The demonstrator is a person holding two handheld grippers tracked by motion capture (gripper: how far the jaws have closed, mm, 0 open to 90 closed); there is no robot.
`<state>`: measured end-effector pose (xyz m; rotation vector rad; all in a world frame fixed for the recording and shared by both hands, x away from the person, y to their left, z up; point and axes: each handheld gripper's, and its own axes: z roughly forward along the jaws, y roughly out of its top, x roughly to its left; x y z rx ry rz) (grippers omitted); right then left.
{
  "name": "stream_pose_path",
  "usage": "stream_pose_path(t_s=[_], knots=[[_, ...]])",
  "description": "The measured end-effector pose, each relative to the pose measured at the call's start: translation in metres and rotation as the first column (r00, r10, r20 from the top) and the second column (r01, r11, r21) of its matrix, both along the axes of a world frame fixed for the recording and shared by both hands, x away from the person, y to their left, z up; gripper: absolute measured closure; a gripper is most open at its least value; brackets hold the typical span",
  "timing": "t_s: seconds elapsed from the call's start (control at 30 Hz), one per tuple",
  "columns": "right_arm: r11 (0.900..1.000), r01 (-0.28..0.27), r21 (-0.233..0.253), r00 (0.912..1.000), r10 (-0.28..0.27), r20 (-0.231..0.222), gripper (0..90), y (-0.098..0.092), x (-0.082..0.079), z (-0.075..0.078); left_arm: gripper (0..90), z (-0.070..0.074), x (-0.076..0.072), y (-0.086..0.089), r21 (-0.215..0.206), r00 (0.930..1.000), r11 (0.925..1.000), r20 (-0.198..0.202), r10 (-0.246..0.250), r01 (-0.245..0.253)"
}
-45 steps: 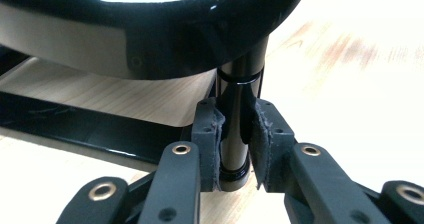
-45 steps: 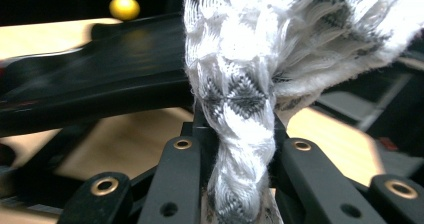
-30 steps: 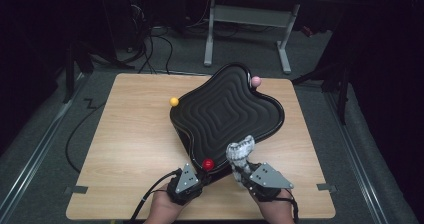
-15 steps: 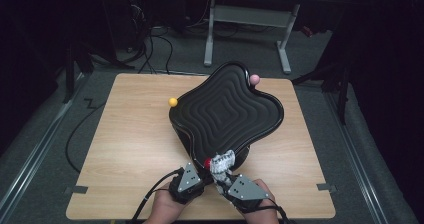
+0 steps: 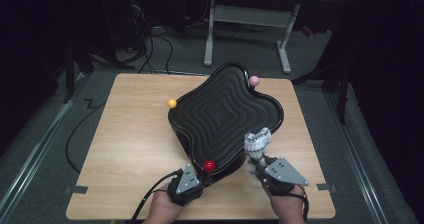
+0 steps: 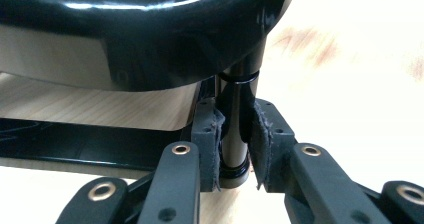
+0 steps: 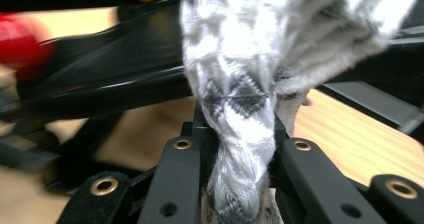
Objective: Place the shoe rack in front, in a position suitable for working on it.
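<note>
Tool (image 7: 240,149) clamps grey-white cloth (image 7: 245,84) w/ black tray (image 7: 115,69) behind.

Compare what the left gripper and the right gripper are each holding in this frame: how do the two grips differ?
The left gripper clamps a rigid black post under the black tray; the right gripper pinches a soft grey-and-white patterned cloth. The post stands upright between the left jaws, while the cloth bunches and spills out above the right jaws. The left grip sits below the tray's rim; the cloth rises over it. Both are shut on their loads.
</note>
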<state>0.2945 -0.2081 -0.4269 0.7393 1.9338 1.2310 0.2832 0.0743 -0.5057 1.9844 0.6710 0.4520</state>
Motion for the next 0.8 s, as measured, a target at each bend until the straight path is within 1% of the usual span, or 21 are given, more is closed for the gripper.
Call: stream_pose_path(t_s=[0.1,0.2,0.23,0.27,0.33,0.37,0.4,0.43,0.47,0.5,0.53,0.57,0.6,0.63,0.67,0.73,0.8], knots=[[0.997,0.05,0.064,0.9987,-0.049,-0.012,77.7,-0.017,0.01,0.006,74.2,0.0,-0.003,0.004,-0.002,1.0,1.0,-0.002,0.004,-0.004],[0.991,0.109,0.083,0.994,-0.11,0.002,77.6,-0.031,0.015,0.013,74.2,0.0,-0.005,0.008,0.001,1.0,1.0,-0.002,0.008,-0.008],[0.986,0.13,0.099,0.9914,-0.131,0.002,77.5,-0.037,0.016,0.015,74.2,0.0,-0.005,0.009,0.004,1.0,1.0,-0.001,0.007,-0.007],[0.98,0.155,0.123,0.9878,-0.156,-0.001,77.3,-0.044,0.017,0.017,74.0,0.0,-0.005,0.009,0.003,1.0,1.0,-0.002,0.009,-0.009],[0.97,0.19,0.149,0.9816,-0.191,-0.008,76.8,-0.054,0.017,0.017,74.0,0.0,-0.003,0.01,0.0,0.9999,0.9999,-0.002,0.015,-0.015],[0.965,0.21,0.159,0.9776,-0.209,-0.025,76.8,-0.059,0.02,0.013,74.0,0.0,-0.002,0.009,0.0,0.9999,0.9999,0.0,0.015,-0.015],[0.963,0.221,0.157,0.9751,-0.215,-0.054,76.8,-0.062,0.023,0.008,74.0,0.0,-0.001,0.009,0.001,0.9999,0.9999,0.0,0.013,-0.013],[0.961,0.234,0.146,0.9706,-0.223,-0.09,76.8,-0.063,0.027,0.002,74.0,0.0,0.001,0.009,0.001,1.0,1.0,0.0,0.01,-0.01],[0.962,0.241,0.128,0.9649,-0.224,-0.138,76.9,-0.064,0.031,-0.008,74.0,0.0,0.002,0.008,-0.003,0.9999,0.9999,0.001,0.011,-0.011],[0.963,0.242,0.12,0.9622,-0.223,-0.157,76.8,-0.064,0.033,-0.013,74.0,0.0,0.003,0.008,-0.003,0.9999,0.9999,0.001,0.011,-0.011],[0.965,0.238,0.108,0.9569,-0.215,-0.195,76.9,-0.063,0.037,-0.021,74.0,0.0,0.005,0.009,-0.002,0.9999,0.9999,0.001,0.012,-0.012],[0.969,0.23,0.092,0.9504,-0.203,-0.236,76.8,-0.059,0.039,-0.03,74.0,0.0,0.005,0.009,-0.002,0.9999,0.9999,0.001,0.012,-0.012],[0.974,0.213,0.076,0.9471,-0.187,-0.261,76.8,-0.054,0.04,-0.036,74.0,0.0,0.005,0.009,-0.002,0.9999,0.9999,0.002,0.013,-0.013],[0.98,0.191,0.059,0.9466,-0.168,-0.275,76.8,-0.049,0.041,-0.04,74.0,0.0,0.005,0.009,-0.001,0.9999,0.9999,0.002,0.015,-0.015],[0.983,0.177,0.053,0.9466,-0.155,-0.283,76.8,-0.045,0.041,-0.043,74.0,0.0,0.004,0.01,-0.003,0.9998,0.9998,0.0,0.019,-0.019],[0.99,0.133,0.048,0.9458,-0.113,-0.305,76.7,-0.03,0.041,-0.049,74.0,0.0,0.003,0.01,-0.005,0.9997,0.9997,-0.002,0.026,-0.026],[0.996,0.082,0.021,0.9456,-0.071,-0.317,76.7,-0.01,0.04,-0.056,74.1,0.0,0.002,0.011,-0.011,0.9994,0.9993,-0.006,0.035,-0.035]])
